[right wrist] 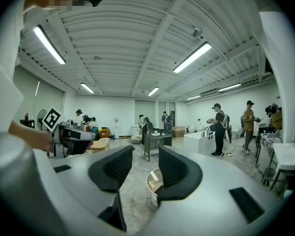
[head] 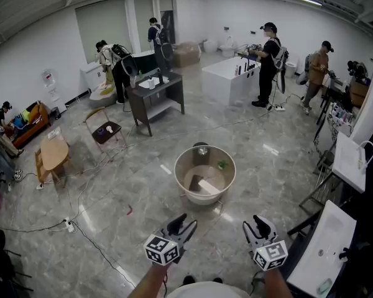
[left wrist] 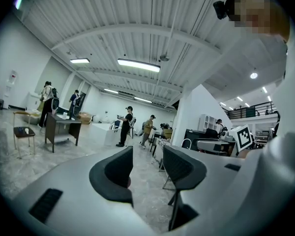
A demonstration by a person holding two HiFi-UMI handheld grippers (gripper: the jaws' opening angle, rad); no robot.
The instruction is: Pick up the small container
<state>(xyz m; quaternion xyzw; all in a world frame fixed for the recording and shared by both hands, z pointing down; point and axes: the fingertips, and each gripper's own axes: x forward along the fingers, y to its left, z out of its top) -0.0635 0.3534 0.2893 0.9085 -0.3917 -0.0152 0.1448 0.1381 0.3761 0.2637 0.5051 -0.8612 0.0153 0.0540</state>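
Head view: the operator stands on a grey marble-pattern floor, both tools held low in front of the body and well apart from each other. The left gripper points up and to the right, its marker cube nearest the wrist; the right gripper points up and slightly left. Ahead of both, and clear of them, is a round beige tub. A small dark container sits at the tub's far rim; inside the tub there is also a small green item and a pale flat box. Whether the dark container rests inside the wall or just behind it I cannot tell. Left gripper view: the jaws of the left gripper are parted, with only floor showing in the gap. Right gripper view: the jaws of the right gripper are likewise parted and grasp nothing; the tub appears low in the gap, far beyond the pads. Further off: a dark work table, a chair, a white counter and several people standing at benches.
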